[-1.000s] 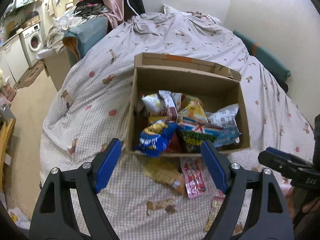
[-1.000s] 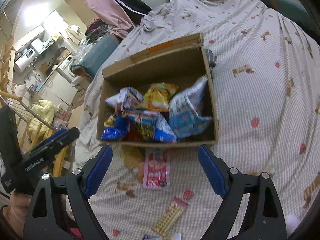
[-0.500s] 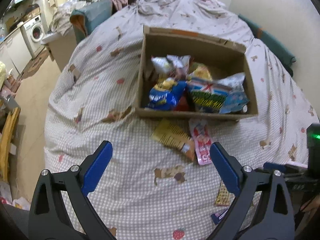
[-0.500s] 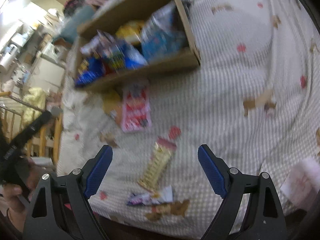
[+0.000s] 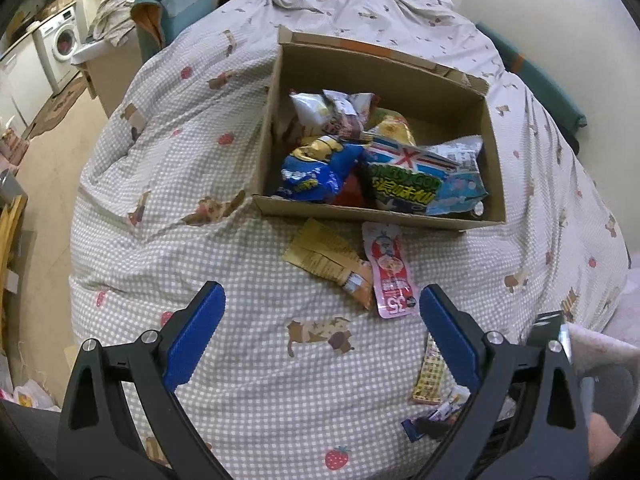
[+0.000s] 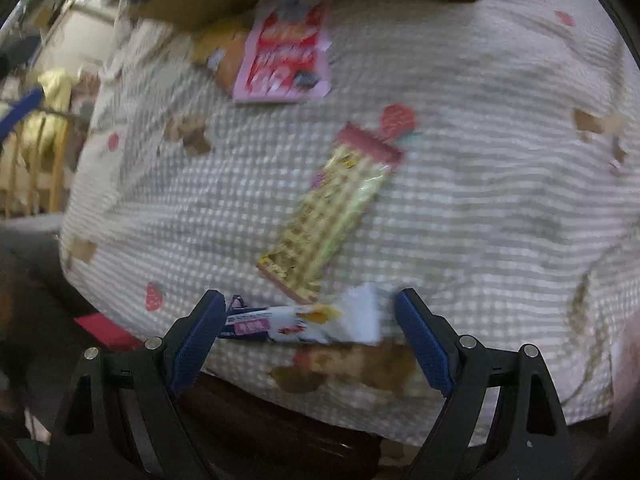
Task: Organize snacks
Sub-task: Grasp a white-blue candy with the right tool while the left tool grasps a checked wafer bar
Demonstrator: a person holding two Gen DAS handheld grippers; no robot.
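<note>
Left wrist: my left gripper [image 5: 322, 320] hangs with jaws wide and empty over the bed [image 5: 248, 352]. The box [image 5: 376, 212] of snacks lies ahead, a pink packet [image 5: 390, 270] and gold packet [image 5: 326, 256] just outside it.

Right wrist — blurred: my right gripper [image 6: 308, 324] has jaws wide, a white bar [image 6: 304, 326] seemingly between them, untouched; a yellow bar [image 6: 332, 208] beyond.

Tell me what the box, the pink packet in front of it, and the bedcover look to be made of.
Box: brown cardboard, matte, with raw-cut edges and a folded flap.
Pink packet: probably plastic film, glossy, with printed graphics and a flat sealed edge.
Bedcover: woven fabric, matte, checked, puckered and creased, likely cotton.
</note>
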